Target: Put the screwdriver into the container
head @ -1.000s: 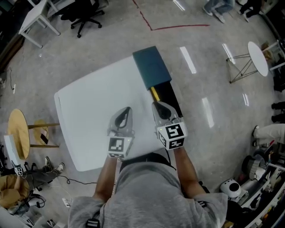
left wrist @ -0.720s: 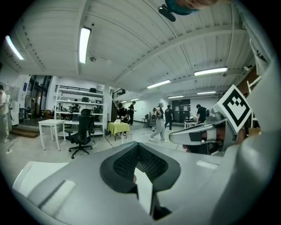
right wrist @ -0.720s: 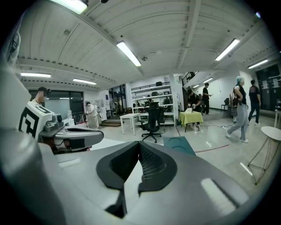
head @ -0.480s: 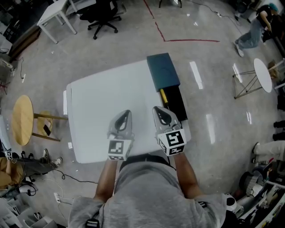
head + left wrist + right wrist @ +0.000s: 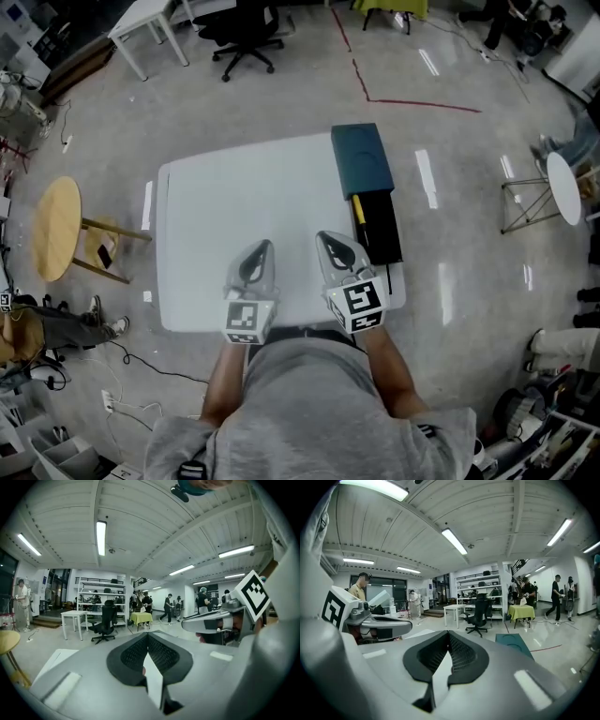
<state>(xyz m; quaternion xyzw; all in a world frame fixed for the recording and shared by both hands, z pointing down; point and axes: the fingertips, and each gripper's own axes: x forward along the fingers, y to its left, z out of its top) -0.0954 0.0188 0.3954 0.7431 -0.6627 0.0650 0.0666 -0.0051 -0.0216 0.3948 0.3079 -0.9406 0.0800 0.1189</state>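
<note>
Scene: a white rectangular table (image 5: 234, 206) fills the middle of the head view, with the person at its lower edge.
Container: a long black rectangular box (image 5: 382, 230) lies along the table's right edge, right of centre in the frame. A dark teal flat lid-like block (image 5: 361, 159) touches its upper end.
Screwdriver: a yellow-handled screwdriver (image 5: 359, 208) shows as a thin yellow strip along the box's left inner side, just below the teal block. It looks to be inside the box, not beside it, though it is small in the frame.
Left gripper: the grey two-jaw left gripper (image 5: 261, 251) hovers over the table at lower centre. Its own view shows the ribbed jaws pressed together with nothing between them.
Right gripper: the matching right gripper (image 5: 330, 246) sits just right of the left one and near the box's lower end. Its jaws are fully closed and empty, and they touch neither box nor tool.
Step in hand: judged from how things lie, the placing looks done — the tool rests in the box and both grippers hang idle close to the person's body.
Next move: probably none for the tool itself. If the teal block is a lid to be slid shut — which I cannot tell — the right gripper would have to reach toward the upper right and open first.
</note>
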